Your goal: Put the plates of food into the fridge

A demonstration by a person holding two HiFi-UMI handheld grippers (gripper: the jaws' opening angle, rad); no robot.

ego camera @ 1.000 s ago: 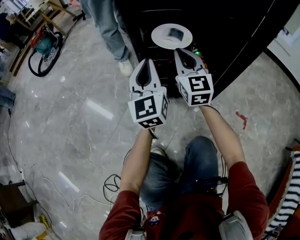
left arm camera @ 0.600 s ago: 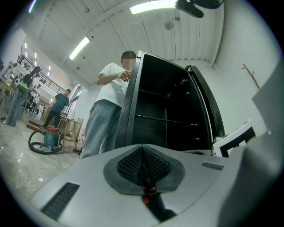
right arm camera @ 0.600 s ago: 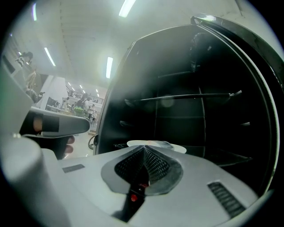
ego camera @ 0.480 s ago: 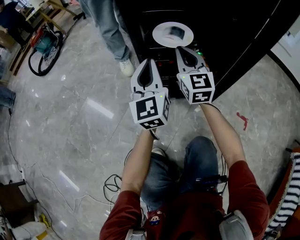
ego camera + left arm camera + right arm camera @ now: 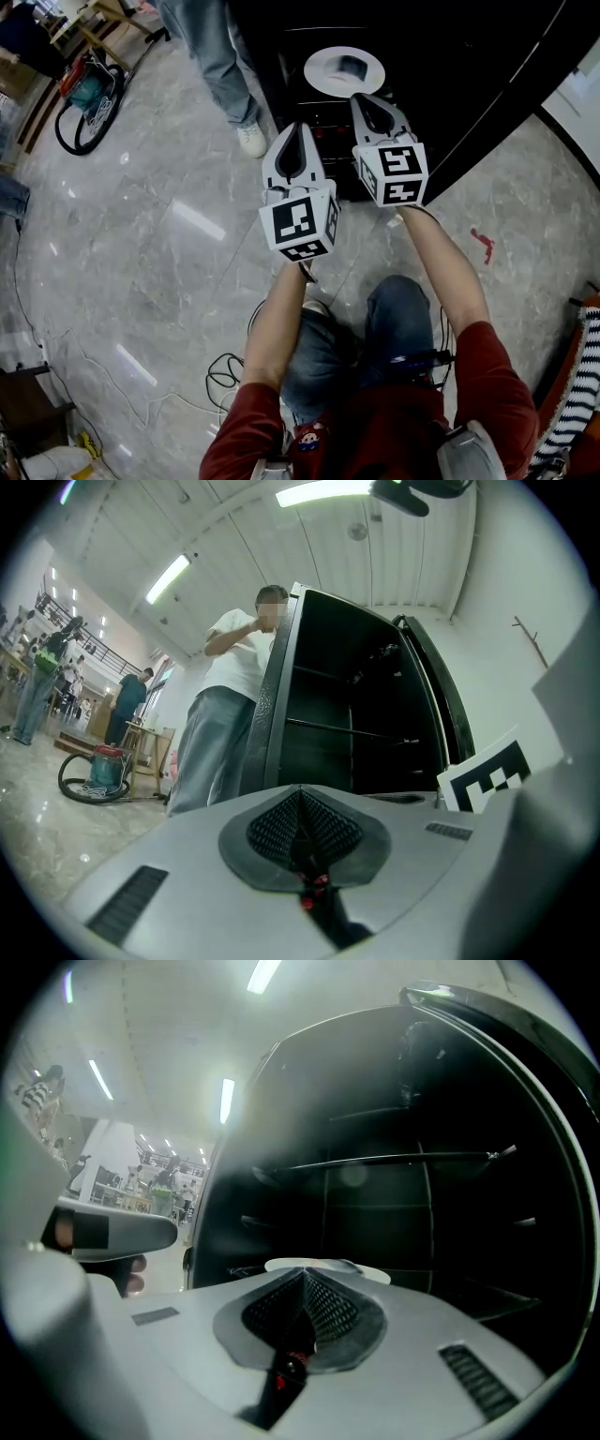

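Observation:
A white plate [image 5: 344,70] with a dark piece of food rests on a shelf inside the open black fridge [image 5: 450,66]. In the right gripper view the plate [image 5: 367,1273] lies just beyond the jaw tips. My right gripper [image 5: 361,97] is shut and empty, with its tip close in front of the plate's near rim. To its left and slightly further back, my left gripper [image 5: 293,127] is shut too and holds nothing. It points at the fridge's left edge [image 5: 272,733]. Neither gripper touches the plate.
A person in jeans [image 5: 220,56] stands right at the fridge's left side, seen also in the left gripper view as a person [image 5: 220,733]. A vacuum cleaner [image 5: 86,94] sits on the marble floor at far left. Wire shelves [image 5: 394,1159] span the fridge's dark interior.
Almost nothing: the view has shifted slightly, and both grippers stay shut in front of the fridge.

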